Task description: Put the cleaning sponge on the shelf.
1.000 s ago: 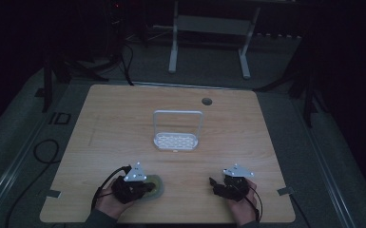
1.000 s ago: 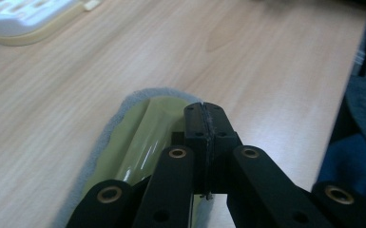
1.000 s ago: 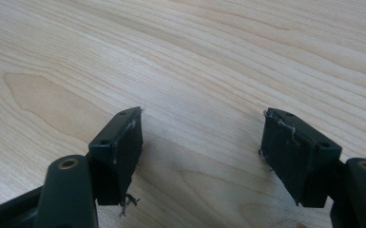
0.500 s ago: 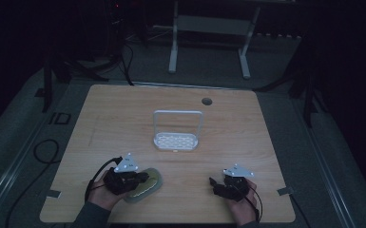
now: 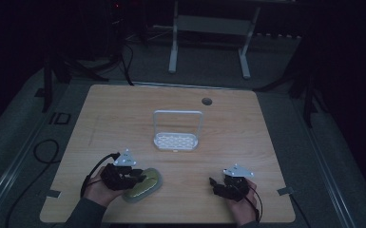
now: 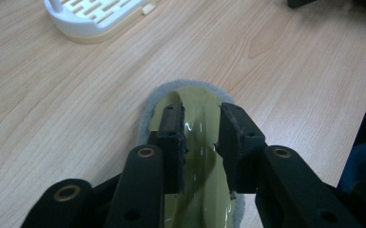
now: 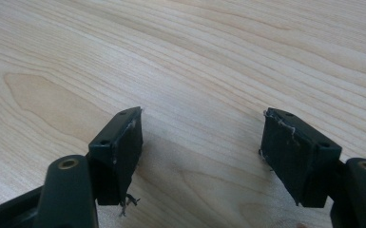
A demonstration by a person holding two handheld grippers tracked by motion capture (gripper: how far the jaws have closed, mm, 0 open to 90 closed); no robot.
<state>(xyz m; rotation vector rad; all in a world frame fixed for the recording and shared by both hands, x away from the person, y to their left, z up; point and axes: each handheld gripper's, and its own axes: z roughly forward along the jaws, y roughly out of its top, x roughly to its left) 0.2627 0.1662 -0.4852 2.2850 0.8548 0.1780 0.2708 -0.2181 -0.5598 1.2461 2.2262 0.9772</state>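
An oval olive-green pad [image 5: 146, 186] with a grey fuzzy rim lies flat on the wooden table [image 5: 123, 114] near its front left. My left gripper [image 5: 133, 177] hovers at the pad's left end. In the left gripper view the pad [image 6: 196, 93] lies below and between the jaws of my left gripper [image 6: 201, 113]. The jaws have just been opening and their pads stand apart without pressing on it. My right gripper [image 5: 214, 184] rests at the front right, and in its own view it [image 7: 202, 116] stands wide open over bare wood.
A white slotted rack [image 5: 177, 141] with an upright wire hoop stands mid-table, seen near the top left as the rack [image 6: 95, 19] in the left gripper view. A round cable hole [image 5: 207, 101] sits at the table's back. Metal stand legs [image 5: 173, 52] rise beyond the far edge.
My left hand has drawn a little to the left and lifted slightly, uncovering more of the pad. The right hand has kept still.
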